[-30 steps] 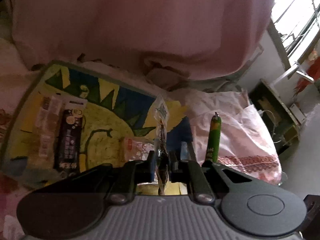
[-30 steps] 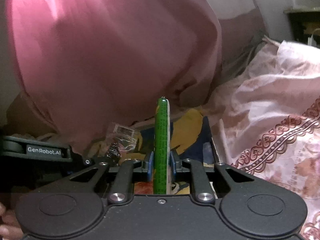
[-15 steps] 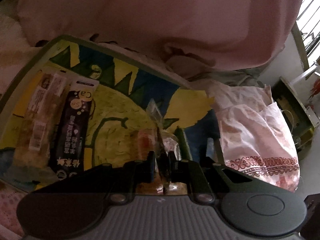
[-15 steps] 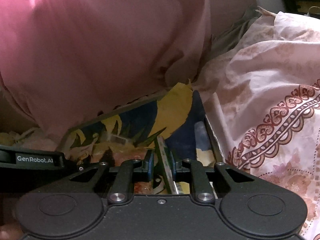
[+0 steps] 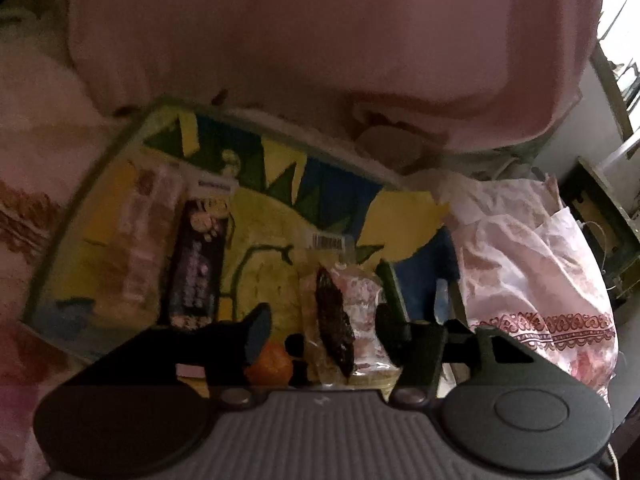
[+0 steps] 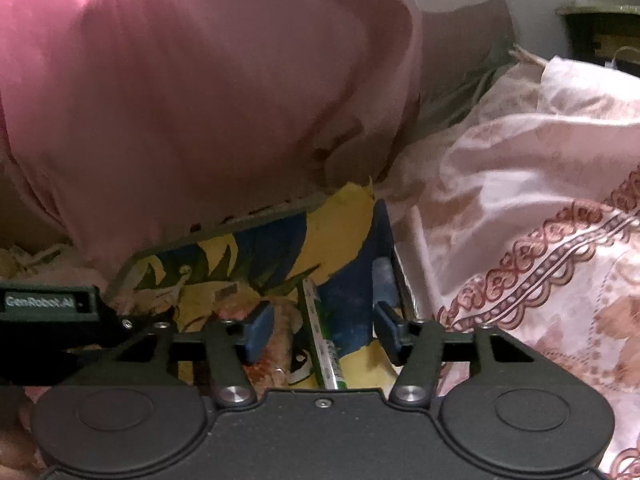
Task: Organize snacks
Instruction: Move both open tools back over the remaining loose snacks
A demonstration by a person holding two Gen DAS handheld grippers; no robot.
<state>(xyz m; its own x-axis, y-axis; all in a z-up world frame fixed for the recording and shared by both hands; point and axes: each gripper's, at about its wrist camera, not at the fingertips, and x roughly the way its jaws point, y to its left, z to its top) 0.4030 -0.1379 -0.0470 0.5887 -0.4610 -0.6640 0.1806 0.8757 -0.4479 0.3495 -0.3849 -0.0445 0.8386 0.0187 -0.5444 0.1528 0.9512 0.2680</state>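
Note:
A flat box [image 5: 276,224] with a yellow, blue and green cartoon print lies on the bed. My left gripper [image 5: 320,324] hangs low over its near right part, jaws opening. A clear packet with a dark snack [image 5: 334,322] lies loose between them, pads clear of it. A dark snack bar [image 5: 196,272] and a pale packet [image 5: 140,240] lie at the box's left. In the right wrist view my right gripper [image 6: 322,326] is opening too, and the green stick snack [image 6: 320,332] lies on the box [image 6: 340,224] between its fingers, untouched. A pink-patterned packet [image 5: 362,312] rests beside the clear one.
A person in a pink garment [image 5: 320,52] sits just beyond the box. Pink floral bedding [image 6: 520,220] is heaped along its right side. A small orange item [image 5: 270,364] lies under my left gripper. A green shelf [image 5: 608,216] stands far right.
Both grippers sank toward the box and let go. The clear packet and the green stick, held upright a second ago, now lie flat on the box.

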